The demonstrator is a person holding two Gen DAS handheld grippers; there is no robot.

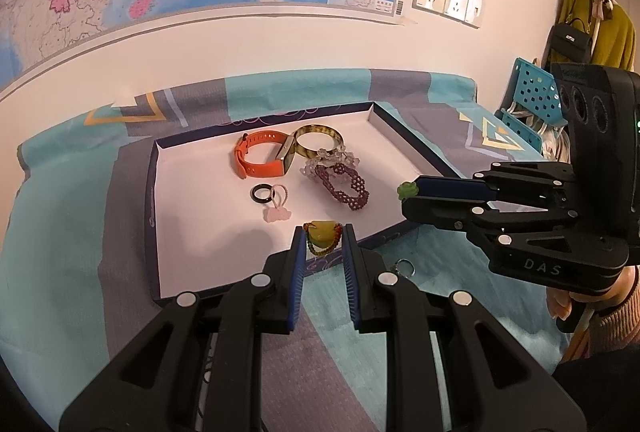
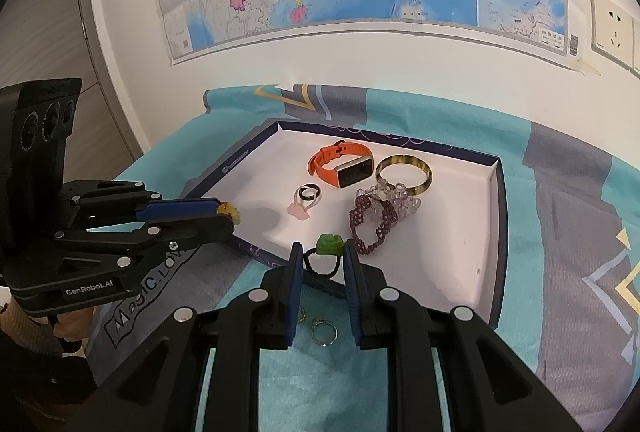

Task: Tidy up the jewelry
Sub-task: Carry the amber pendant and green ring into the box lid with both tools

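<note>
My left gripper (image 1: pixel 323 238) is shut on a yellow stone ring with an orange-green beaded band (image 1: pixel 320 231), just above the near rim of the white-lined tray (image 1: pixel 154 192). My right gripper (image 2: pixel 322 252) is shut on a green flower ring with a black beaded band (image 2: pixel 329 244), also at the tray's near rim (image 2: pixel 496 232). In the tray lie an orange watch (image 1: pixel 260 160), an amber bangle (image 1: pixel 318 140), a purple beaded bracelet (image 1: pixel 344 186), a clear crystal bracelet (image 1: pixel 332 158), a black ring (image 1: pixel 262 194) and a pink ring (image 1: pixel 276 212).
Two small silver rings (image 2: pixel 324 330) lie on the teal and grey cloth in front of the tray. A blue perforated basket (image 1: pixel 532 92) stands at the far right. A map covers the wall behind.
</note>
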